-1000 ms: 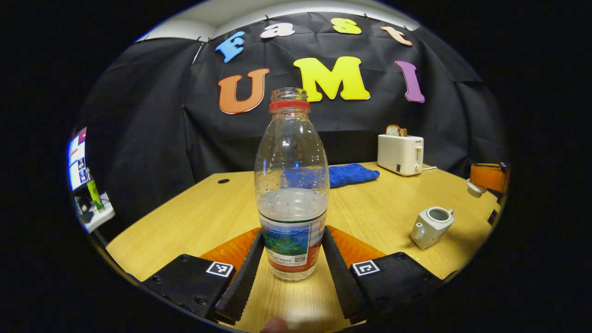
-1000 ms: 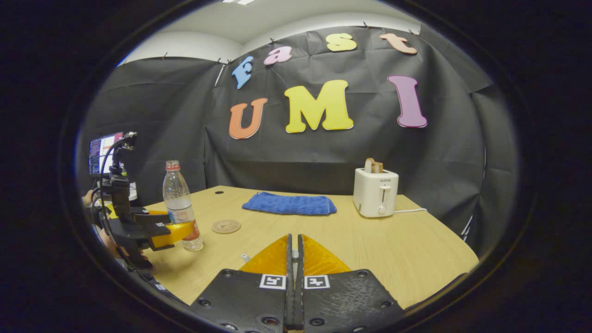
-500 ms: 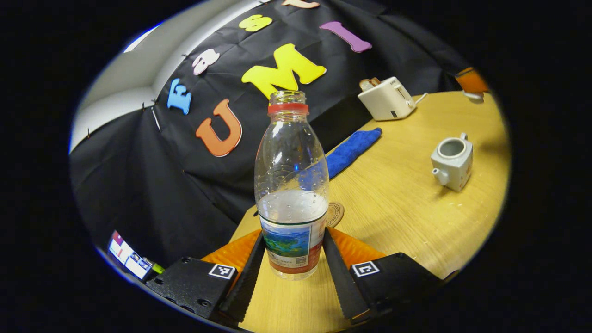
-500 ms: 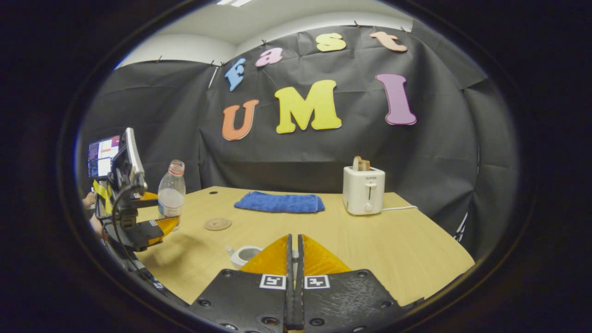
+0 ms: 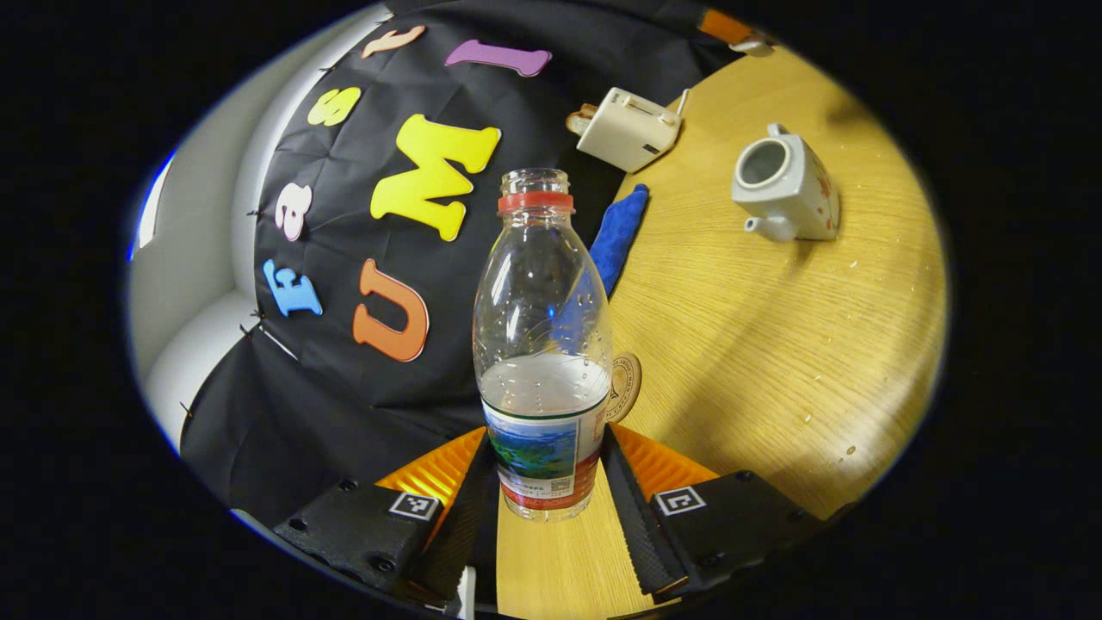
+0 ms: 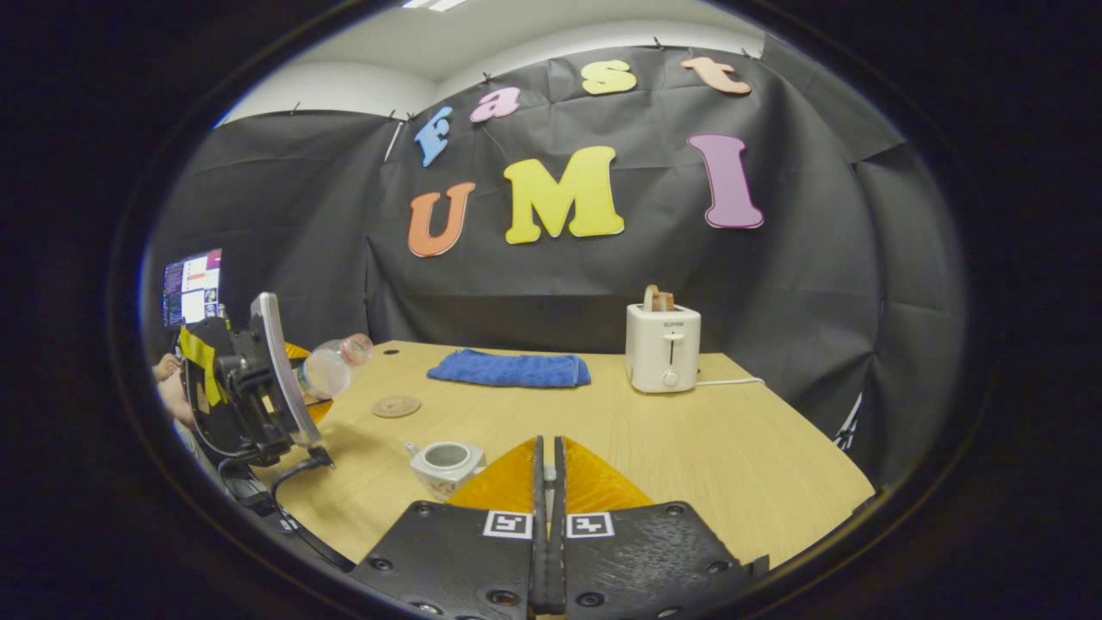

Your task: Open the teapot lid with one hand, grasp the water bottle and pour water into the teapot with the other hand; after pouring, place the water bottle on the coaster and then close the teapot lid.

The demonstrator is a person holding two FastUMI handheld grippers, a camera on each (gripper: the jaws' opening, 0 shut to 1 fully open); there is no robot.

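Note:
A clear water bottle [image 5: 541, 344] with a red neck ring and no cap stands about a third full between my left gripper [image 5: 544, 441]'s fingers, which are shut on its labelled base. In the right gripper view that bottle [image 6: 334, 368] hangs tilted above the table, mouth toward the white teapot [image 6: 446, 463]. The teapot [image 5: 783, 185] stands open on the wooden table. A round coaster [image 5: 624, 386] lies just behind the bottle. My right gripper [image 6: 548, 469] is shut, a small pale piece showing between its tips. In the left gripper view it [image 5: 727, 26] holds the white lid [image 5: 756, 47] beyond the teapot.
A white toaster [image 6: 663, 346] with bread stands at the back of the table [image 6: 732, 465], a folded blue cloth [image 6: 510, 368] to its left. A monitor [image 6: 191, 287] glows behind the left hand. Water drops dot the table near the teapot.
My left gripper has lifted the bottle off the table and tipped it well over toward the teapot. The right gripper stays shut and has drifted slightly, bringing the teapot into its view.

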